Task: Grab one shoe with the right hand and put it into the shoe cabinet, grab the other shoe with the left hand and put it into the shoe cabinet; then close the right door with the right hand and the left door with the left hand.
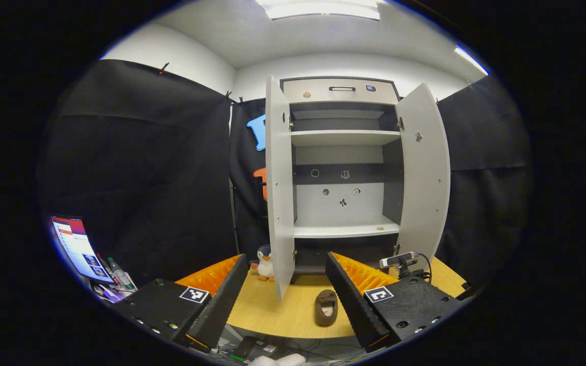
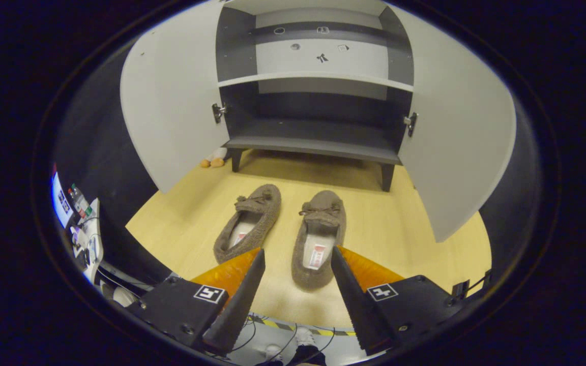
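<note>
Fuzzy brown fabric on both slippers, so judge them light, soft and squashy, not slippery and not fragile. Right shoe (image 2: 319,239) and left shoe (image 2: 248,222) lie side by side on the wooden table (image 2: 181,223), toes pointing at the shoe cabinet (image 2: 318,137), heels toward the camera. Both sit in front of the cabinet, apart from its lowest shelf, none inside yet.

Right gripper (image 2: 297,277) fingers spread wide, holding nothing, heel of the right shoe sitting between the tips in the picture (height above it hard to tell). Best hold, by my guess: pinch across the side walls near the heel or mid-opening, since the collar will fold; a toe grab likely droops.

Left gripper (image 1: 288,284) also wide and empty, held back and higher, facing the cabinet with one slipper (image 1: 326,307) seen between its fingers further off.

Right door (image 2: 456,132) and left door (image 2: 171,112) both swung open. Plush penguin (image 1: 264,263) stands by the left door.
</note>
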Motion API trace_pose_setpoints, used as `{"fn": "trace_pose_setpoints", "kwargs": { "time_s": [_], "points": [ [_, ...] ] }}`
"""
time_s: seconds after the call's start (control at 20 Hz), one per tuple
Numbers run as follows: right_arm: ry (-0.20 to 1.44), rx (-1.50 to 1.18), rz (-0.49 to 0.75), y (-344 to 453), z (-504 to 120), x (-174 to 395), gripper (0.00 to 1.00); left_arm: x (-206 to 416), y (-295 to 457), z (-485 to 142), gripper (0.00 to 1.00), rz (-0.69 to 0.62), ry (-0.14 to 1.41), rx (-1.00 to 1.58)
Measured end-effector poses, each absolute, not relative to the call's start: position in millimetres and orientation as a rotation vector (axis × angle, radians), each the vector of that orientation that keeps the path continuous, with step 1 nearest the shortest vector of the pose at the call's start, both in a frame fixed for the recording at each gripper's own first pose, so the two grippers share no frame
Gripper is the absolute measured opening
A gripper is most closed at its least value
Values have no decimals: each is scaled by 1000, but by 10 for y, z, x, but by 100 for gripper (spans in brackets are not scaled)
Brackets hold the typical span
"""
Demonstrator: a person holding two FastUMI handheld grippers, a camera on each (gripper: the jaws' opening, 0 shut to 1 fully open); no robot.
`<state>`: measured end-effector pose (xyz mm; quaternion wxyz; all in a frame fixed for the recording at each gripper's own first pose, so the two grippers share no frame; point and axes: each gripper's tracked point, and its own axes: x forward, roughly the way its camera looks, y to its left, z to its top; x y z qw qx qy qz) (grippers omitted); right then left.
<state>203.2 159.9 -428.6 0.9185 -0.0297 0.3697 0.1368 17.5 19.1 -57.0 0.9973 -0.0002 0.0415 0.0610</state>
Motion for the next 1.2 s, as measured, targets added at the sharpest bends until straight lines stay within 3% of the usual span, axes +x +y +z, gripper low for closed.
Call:
{"fn": "trace_pose_setpoints", "kwargs": {
  "time_s": [0.35,0.55,0.6,0.65,0.85,0.9,0.95,1.0,1.1,1.15,1.2],
  "points": [
    [865,-30,245,1719,-4910,2553,84,423,263,-604,95,170,98,19],
    [893,2,227,1761,-5142,2820,75,542,296,-645,95,201,108,33],
    [898,11,225,1772,-5185,2889,67,569,304,-651,95,206,113,34],
    [899,19,218,1778,-5205,2944,74,597,311,-659,95,211,116,32],
    [886,43,211,1824,-5309,3186,71,696,316,-726,97,228,133,31],
    [883,51,203,1831,-5326,3230,63,710,310,-736,97,229,138,30],
    [867,59,192,1823,-5339,3310,70,732,303,-760,97,229,141,29],
    [855,53,180,1795,-5348,3375,68,753,308,-771,96,230,143,28],
    [850,55,165,1770,-5381,3424,59,771,295,-807,97,225,154,23],
    [845,60,162,1770,-5399,3467,46,774,294,-809,96,223,156,23],
    [849,60,166,1793,-5375,3475,41,772,284,-815,96,220,158,25]
  ]
}}
